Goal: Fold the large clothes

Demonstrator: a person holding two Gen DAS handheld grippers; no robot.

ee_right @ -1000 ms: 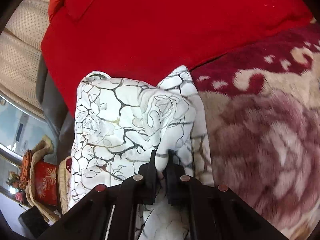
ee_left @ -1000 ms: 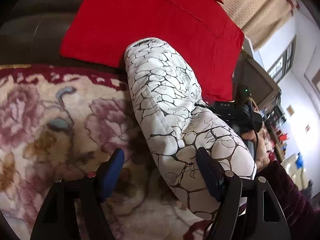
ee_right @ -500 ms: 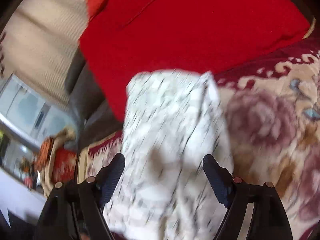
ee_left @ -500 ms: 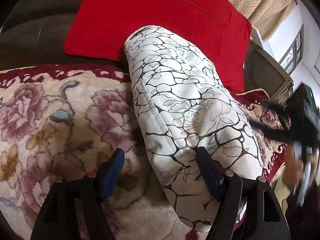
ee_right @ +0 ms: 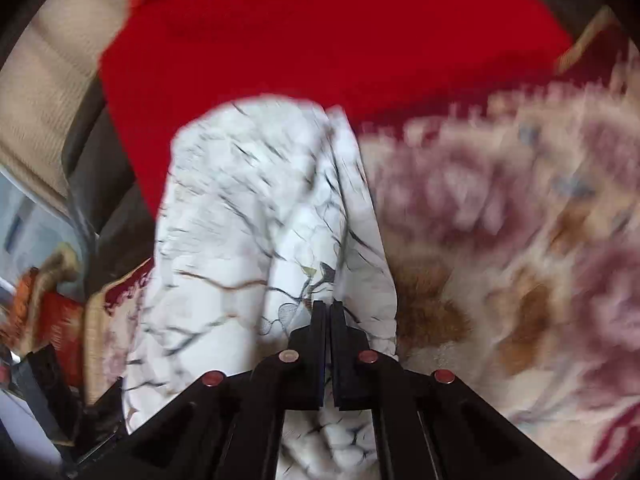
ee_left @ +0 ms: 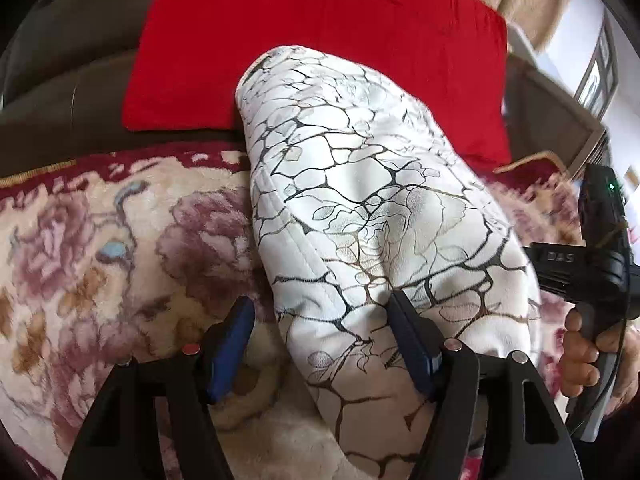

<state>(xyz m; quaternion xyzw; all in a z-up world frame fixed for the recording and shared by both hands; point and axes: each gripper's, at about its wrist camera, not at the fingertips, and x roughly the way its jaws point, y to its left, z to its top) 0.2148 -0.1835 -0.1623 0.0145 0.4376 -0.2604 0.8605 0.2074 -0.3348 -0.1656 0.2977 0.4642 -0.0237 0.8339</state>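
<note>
Both changed: right gripper (ee_right: 328, 312) reclosed above garment (ee_left: 360, 200); left gripper (ee_left: 320, 344) unchanged.

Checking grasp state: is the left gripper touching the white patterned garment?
Touching. The left wrist view shows the open left gripper, whose right finger presses into the white garment.

red cushion (ee_left: 320, 40) leaned on dark sofa back (ee_left: 72, 96) | floral plush blanket (ee_left: 100, 248) spread below | beige curtain (ee_right: 44, 92) hung behind | window (ee_left: 600, 76) seen beyond
</note>
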